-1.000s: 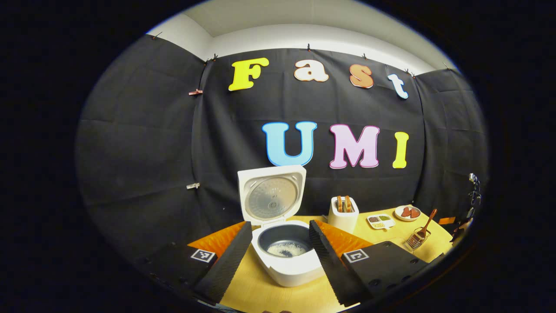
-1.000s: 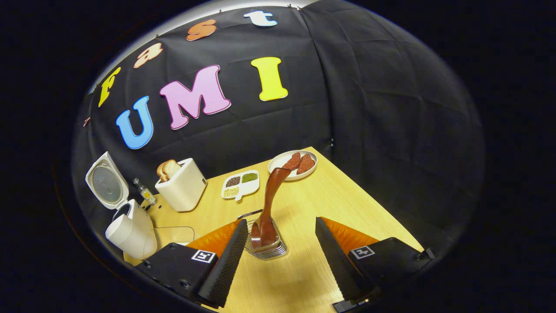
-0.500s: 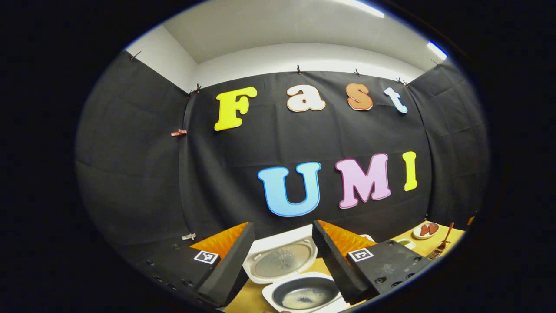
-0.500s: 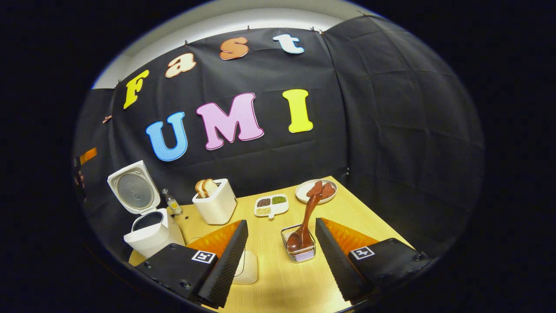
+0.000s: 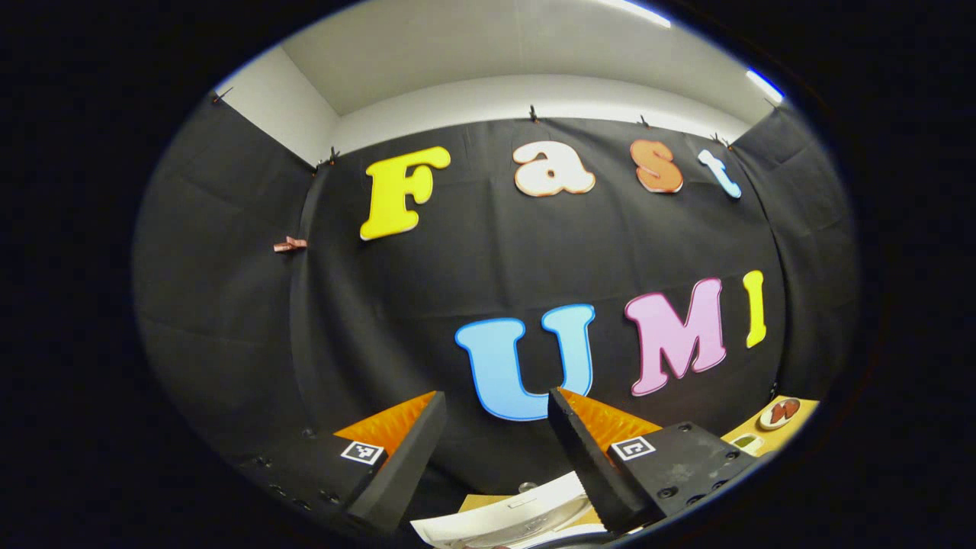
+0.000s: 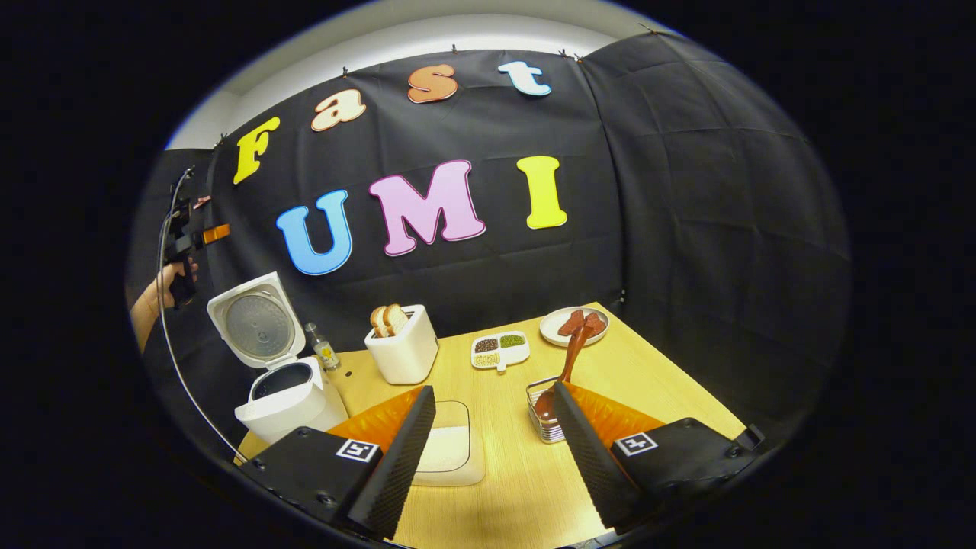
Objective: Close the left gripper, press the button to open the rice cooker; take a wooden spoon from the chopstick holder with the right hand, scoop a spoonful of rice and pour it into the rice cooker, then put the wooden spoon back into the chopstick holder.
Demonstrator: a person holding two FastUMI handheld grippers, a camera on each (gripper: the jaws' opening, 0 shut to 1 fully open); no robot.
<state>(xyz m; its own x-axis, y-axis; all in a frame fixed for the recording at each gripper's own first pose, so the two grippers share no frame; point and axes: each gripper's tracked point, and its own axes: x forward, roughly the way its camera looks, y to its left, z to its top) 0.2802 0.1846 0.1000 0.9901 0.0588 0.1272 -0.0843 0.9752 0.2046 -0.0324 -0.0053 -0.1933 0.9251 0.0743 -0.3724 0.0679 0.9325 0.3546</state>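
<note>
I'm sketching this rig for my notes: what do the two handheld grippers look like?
The right gripper and left gripper each have two wedge-shaped, ribbed fingers on black blocks carrying square black-and-white tags. In the right gripper view, a thin cable hangs from the left gripper.

bright overhead light | sharp focus | strong fisheye edge bending
</note>
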